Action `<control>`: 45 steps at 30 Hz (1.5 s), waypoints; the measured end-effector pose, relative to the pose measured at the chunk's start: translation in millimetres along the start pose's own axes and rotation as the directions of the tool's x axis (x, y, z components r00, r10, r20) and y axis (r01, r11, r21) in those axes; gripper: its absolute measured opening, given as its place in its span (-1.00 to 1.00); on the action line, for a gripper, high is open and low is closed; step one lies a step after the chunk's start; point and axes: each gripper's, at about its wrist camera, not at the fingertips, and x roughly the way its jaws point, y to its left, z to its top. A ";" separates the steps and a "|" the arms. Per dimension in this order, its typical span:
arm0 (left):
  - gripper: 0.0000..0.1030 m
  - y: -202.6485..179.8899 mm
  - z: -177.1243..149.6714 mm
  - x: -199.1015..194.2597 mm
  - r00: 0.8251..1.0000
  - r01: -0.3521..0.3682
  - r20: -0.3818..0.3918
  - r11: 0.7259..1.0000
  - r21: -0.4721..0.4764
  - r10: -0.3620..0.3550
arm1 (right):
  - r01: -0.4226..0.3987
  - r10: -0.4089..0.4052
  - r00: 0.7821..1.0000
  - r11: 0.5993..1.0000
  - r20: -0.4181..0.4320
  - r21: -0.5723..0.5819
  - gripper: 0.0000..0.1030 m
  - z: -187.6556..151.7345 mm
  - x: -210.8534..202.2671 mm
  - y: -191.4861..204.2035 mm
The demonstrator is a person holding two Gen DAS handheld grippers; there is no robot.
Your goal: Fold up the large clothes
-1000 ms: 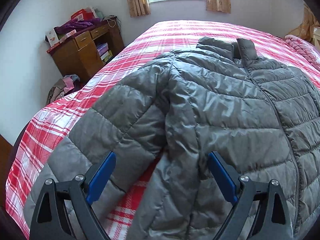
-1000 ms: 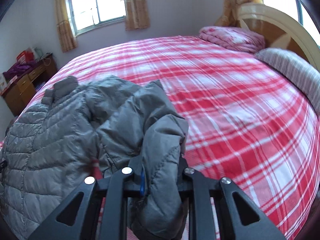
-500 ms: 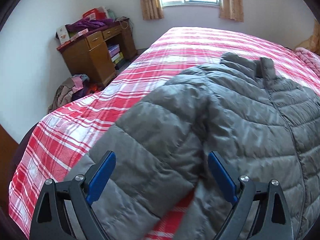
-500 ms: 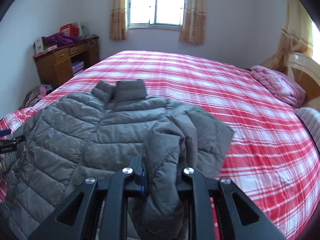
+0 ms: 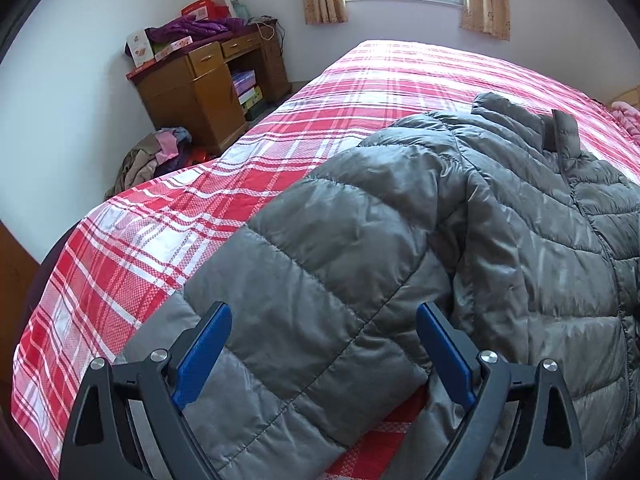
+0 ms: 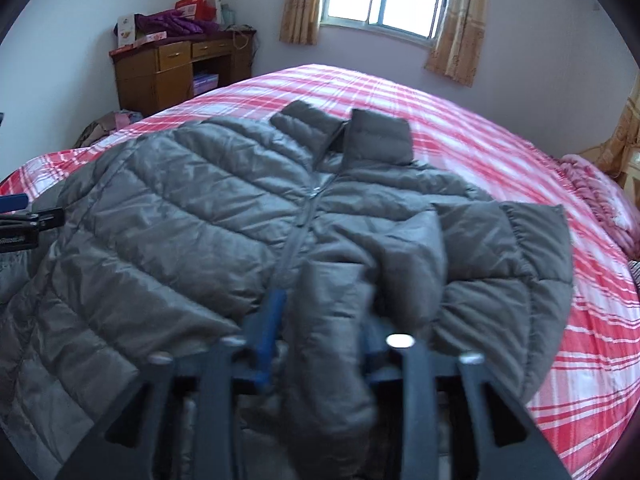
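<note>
Bed [image 5: 360,92]: covered by a red, pink and white plaid sheet; it fills most of both views.
Puffer jacket [image 6: 224,216]: grey, quilted, zipped, lying front-up across the near part of the bed, collar [image 6: 344,132] toward the window.
Near sleeve [image 5: 320,280]: in the left wrist view it runs down from the shoulder, over the plaid sheet, to the camera.
Folded sleeve [image 6: 332,340]: in the right wrist view the other sleeve is doubled over the jacket front, its end hanging between the blurred fingers.
Desk [image 5: 208,80]: wooden, in the far corner, with boxes and a purple garment on top.
Clothes pile [image 5: 156,156]: on the floor beside the desk.
Left gripper [image 5: 324,356]: spread wide over the near sleeve, the blue pads [image 5: 200,356] clear of the fabric on either side; nothing grasped.
Right gripper [image 6: 320,340]: jaws opening, the sleeve end loose in the gap and the pads no longer pinching it.
</note>
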 end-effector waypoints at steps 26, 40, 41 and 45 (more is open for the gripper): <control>0.81 -21.7 2.9 -36.9 0.999 0.021 0.039 1.000 -0.011 -0.020 | -0.128 0.138 0.982 0.988 0.128 -0.089 0.63 -34.0 -84.8 37.3; 0.81 -177.5 7.0 -79.1 0.940 0.331 0.026 0.926 0.181 -0.341 | 0.139 -0.154 0.987 0.968 0.056 0.211 0.34 -71.0 -83.0 -103.4; 0.81 -187.6 5.3 -73.7 0.937 0.340 0.010 0.921 0.190 -0.348 | 0.143 -0.157 0.986 0.965 0.047 0.220 0.34 -77.8 -80.3 -107.3; 0.45 -212.1 -5.9 -51.1 0.915 0.402 -0.053 0.895 0.191 -0.400 | 0.154 -0.162 0.987 0.956 0.014 0.251 0.38 -101.9 -68.5 -117.2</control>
